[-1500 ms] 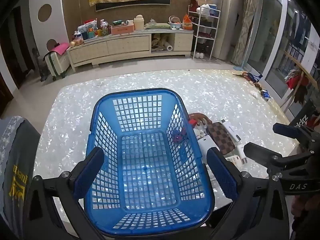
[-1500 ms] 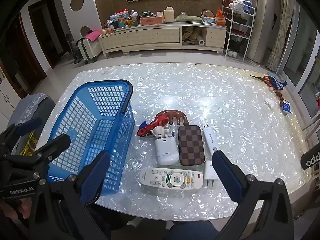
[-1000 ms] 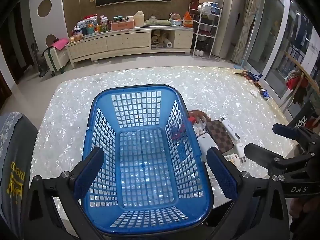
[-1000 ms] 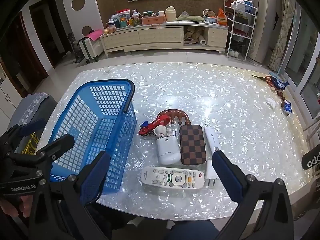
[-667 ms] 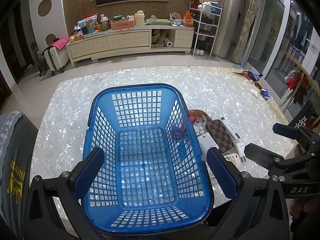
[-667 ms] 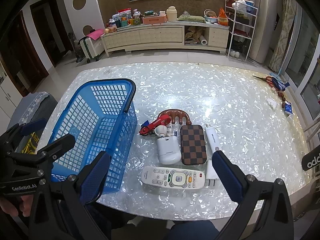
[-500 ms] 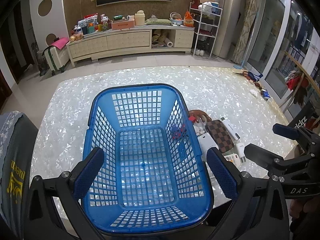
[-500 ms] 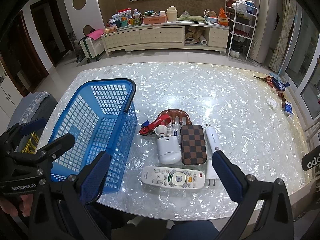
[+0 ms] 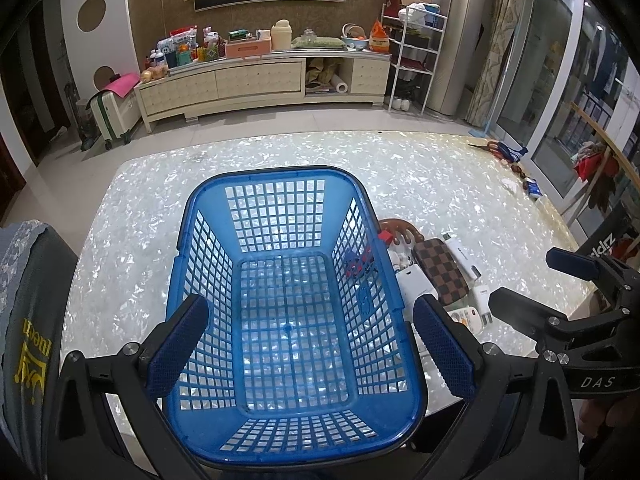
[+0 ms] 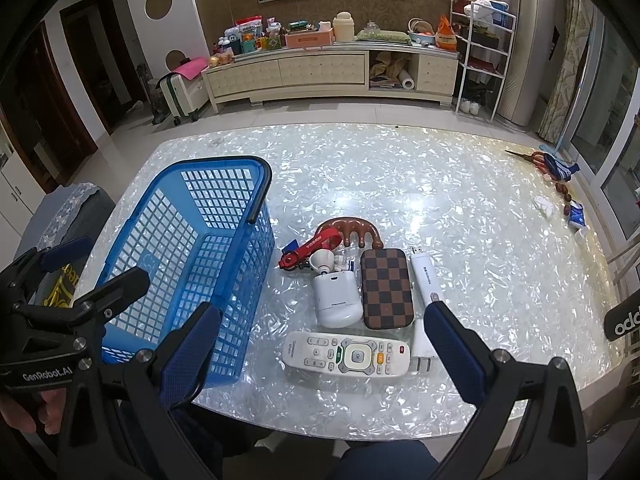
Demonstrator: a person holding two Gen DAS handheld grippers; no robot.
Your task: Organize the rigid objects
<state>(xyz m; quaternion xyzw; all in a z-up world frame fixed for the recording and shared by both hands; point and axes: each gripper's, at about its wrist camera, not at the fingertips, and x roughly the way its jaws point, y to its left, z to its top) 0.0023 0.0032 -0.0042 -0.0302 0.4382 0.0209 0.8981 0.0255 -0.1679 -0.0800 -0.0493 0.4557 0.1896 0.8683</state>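
Both grippers — left and right — hang spread wide and empty, and the remote, near the table's front edge right of the basket, looks light, stiff, probably slick — pinch its long sides.

"DAS" is printed in white on the right gripper body. "GenRobot.AI" is printed on the left gripper body. Lettering on the white USB stick is illegible.
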